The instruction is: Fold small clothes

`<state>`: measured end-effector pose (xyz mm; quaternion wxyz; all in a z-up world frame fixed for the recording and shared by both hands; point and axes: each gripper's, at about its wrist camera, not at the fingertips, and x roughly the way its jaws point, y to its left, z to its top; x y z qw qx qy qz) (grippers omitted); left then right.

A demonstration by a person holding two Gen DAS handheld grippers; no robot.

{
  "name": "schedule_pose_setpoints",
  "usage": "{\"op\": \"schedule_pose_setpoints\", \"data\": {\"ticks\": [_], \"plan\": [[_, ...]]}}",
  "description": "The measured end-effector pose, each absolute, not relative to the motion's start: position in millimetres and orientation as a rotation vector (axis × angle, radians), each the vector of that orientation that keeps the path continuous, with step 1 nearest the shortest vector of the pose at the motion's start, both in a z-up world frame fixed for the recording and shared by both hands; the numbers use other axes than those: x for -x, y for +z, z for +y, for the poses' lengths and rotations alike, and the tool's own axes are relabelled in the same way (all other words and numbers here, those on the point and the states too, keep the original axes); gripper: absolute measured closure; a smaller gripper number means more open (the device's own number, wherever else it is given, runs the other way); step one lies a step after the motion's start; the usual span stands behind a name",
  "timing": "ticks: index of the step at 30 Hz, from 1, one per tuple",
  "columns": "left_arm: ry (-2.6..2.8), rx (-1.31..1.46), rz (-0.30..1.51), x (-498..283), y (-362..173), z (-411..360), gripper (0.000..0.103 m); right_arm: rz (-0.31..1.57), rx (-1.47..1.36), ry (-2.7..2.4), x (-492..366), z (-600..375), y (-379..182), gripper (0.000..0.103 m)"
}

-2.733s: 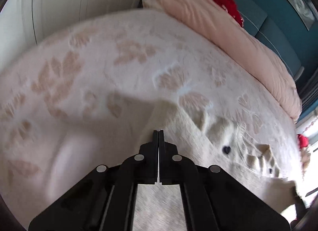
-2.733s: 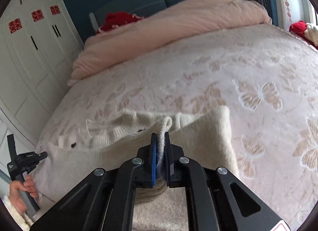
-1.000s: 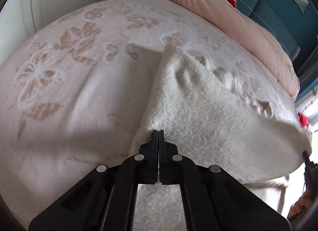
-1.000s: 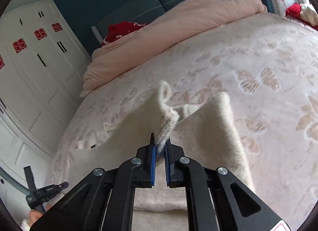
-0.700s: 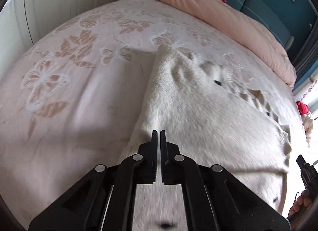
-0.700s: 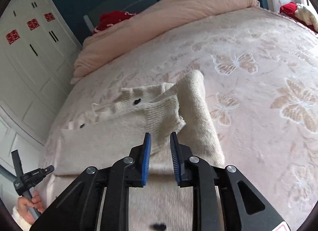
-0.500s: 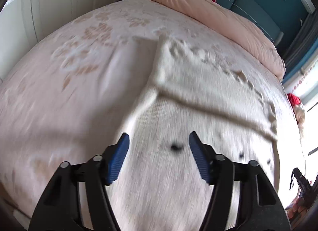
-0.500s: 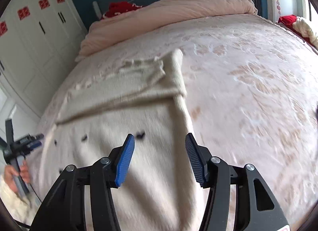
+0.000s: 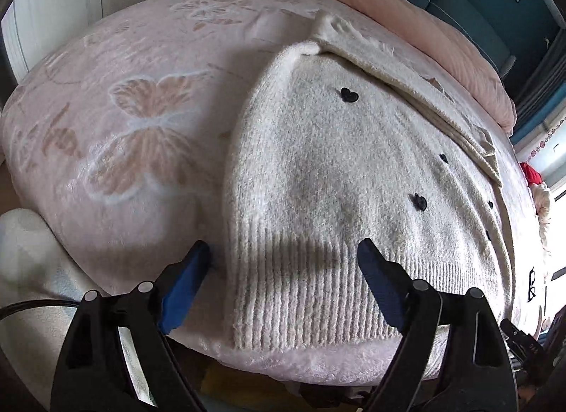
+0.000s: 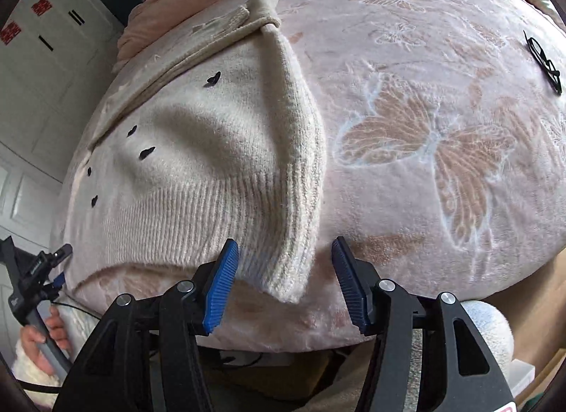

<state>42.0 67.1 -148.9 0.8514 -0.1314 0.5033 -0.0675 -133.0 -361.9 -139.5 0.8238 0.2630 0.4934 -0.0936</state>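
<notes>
A cream knit sweater (image 9: 339,171) with small black heart buttons lies flat on the bed, its ribbed hem toward me and a folded band across its far end. It also shows in the right wrist view (image 10: 212,150). My left gripper (image 9: 283,270) is open and empty, its jaws standing either side of the hem's left corner. My right gripper (image 10: 283,270) is open and empty, just short of the hem's right corner, which hangs over the bed edge.
The bed has a pink butterfly-pattern blanket (image 9: 141,136), also seen in the right wrist view (image 10: 442,129). A pink duvet (image 9: 406,15) lies at the head. Black glasses (image 10: 543,61) rest at the right. White wardrobe doors (image 10: 42,58) stand at the left.
Both grippers held the sweater's edge, carried it over and laid it down. They then opened, let go and drew back to the hem at the bed's near edge.
</notes>
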Motion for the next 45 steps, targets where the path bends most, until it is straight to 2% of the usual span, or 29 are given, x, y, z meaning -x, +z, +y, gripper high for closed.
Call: {"op": "schedule_pose_setpoints", "data": {"ticks": [6, 12, 13, 14, 15, 16, 17, 18, 19, 22, 30, 39, 42, 45], "plan": [[-0.105, 0.466, 1.057, -30, -135, 91, 0.02, 1.005, -0.593, -0.161, 138, -348, -135, 0.046], [-0.121, 0.366, 1.074, -35, -153, 81, 0.018, 0.997, -0.629, -0.144, 129, -339, -143, 0.046], [-0.12, 0.367, 1.082, -36, -151, 78, 0.018, 0.984, -0.648, -0.147, 128, -340, -144, 0.049], [-0.139, 0.389, 1.087, -38, -150, 77, 0.02, 0.978, -0.66, -0.149, 127, -341, -145, 0.058], [-0.147, 0.4, 1.09, -38, -149, 77, 0.029, 0.971, -0.671, -0.156, 128, -343, -146, 0.065], [-0.145, 0.406, 1.09, -38, -147, 76, 0.047, 0.966, -0.689, -0.16, 128, -345, -147, 0.083], [-0.156, 0.419, 1.087, -40, -145, 76, 0.058, 0.961, -0.716, -0.154, 127, -348, -149, 0.092], [-0.176, 0.44, 1.09, -42, -146, 77, 0.087, 0.953, -0.729, -0.155, 127, -349, -149, 0.094], [-0.202, 0.478, 1.102, -45, -148, 79, 0.093, 0.948, -0.73, -0.158, 128, -349, -148, 0.096], [-0.189, 0.489, 1.052, -40, -136, 82, 0.095, 0.888, -0.728, -0.146, 137, -348, -132, 0.097], [-0.374, 0.478, 0.951, 13, -54, 101, 0.097, 0.764, -0.605, -0.043, 196, -327, -54, 0.098], [-0.418, 0.521, 1.031, 101, -15, 149, 0.097, 0.906, -0.484, 0.081, 296, -284, -18, 0.098], [-0.42, 0.53, 0.992, 100, 9, 153, 0.097, 0.833, -0.466, 0.102, 304, -285, 15, 0.098], [-0.457, 0.458, 0.9, 66, 32, 132, 0.097, 0.689, -0.466, 0.084, 268, -305, 41, 0.098]]}}
